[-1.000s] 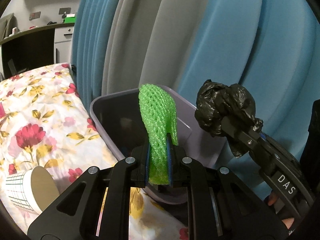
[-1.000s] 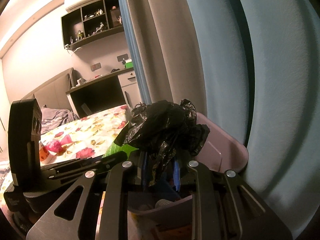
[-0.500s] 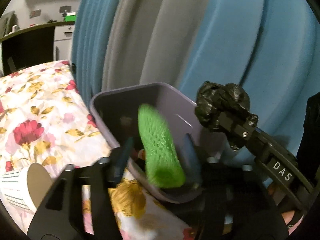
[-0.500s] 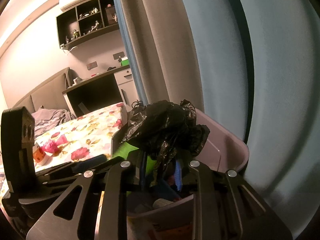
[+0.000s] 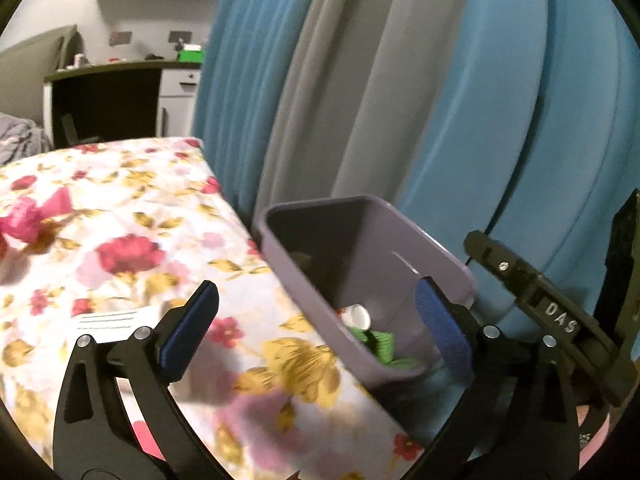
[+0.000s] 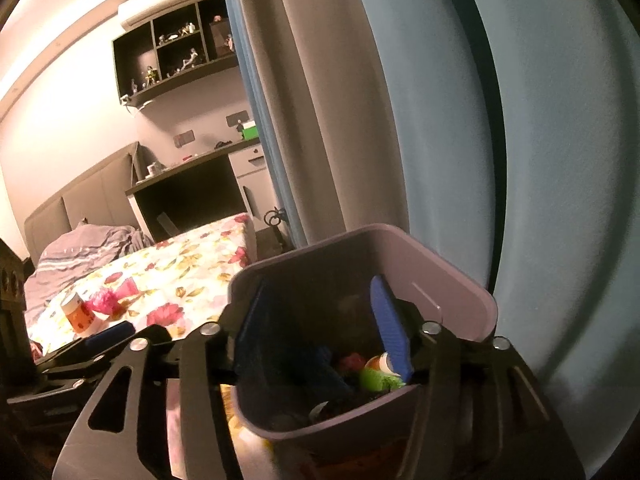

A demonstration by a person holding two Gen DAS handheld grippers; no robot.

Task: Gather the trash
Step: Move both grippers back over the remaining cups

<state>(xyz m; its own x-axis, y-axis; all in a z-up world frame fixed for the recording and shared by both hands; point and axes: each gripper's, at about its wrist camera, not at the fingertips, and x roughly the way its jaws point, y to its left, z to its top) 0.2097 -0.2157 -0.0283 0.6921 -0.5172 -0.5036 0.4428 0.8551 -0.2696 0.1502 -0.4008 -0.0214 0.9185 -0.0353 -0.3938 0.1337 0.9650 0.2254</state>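
Trash, incl. green mesh [image 5: 380,344], is seen lying in purple bin [image 5: 436,260] beside bed [image 5: 120,216]. Jaws of left gripper [image 5: 316,328] & right gripper [image 6: 320,320] are opening, nothing between. Cup [image 6: 78,314] & pink scrap [image 6: 104,302] are left uncollected on bed.

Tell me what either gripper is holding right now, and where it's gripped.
Nothing is held. Left gripper and right gripper are both opening with empty jaws over the bin.

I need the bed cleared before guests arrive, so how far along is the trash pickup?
Green netting already lies in the purple bin. Both grippers, left gripper and right gripper, have opening jaws with nothing between them. A paper cup and pink scraps remain on the bedspread.
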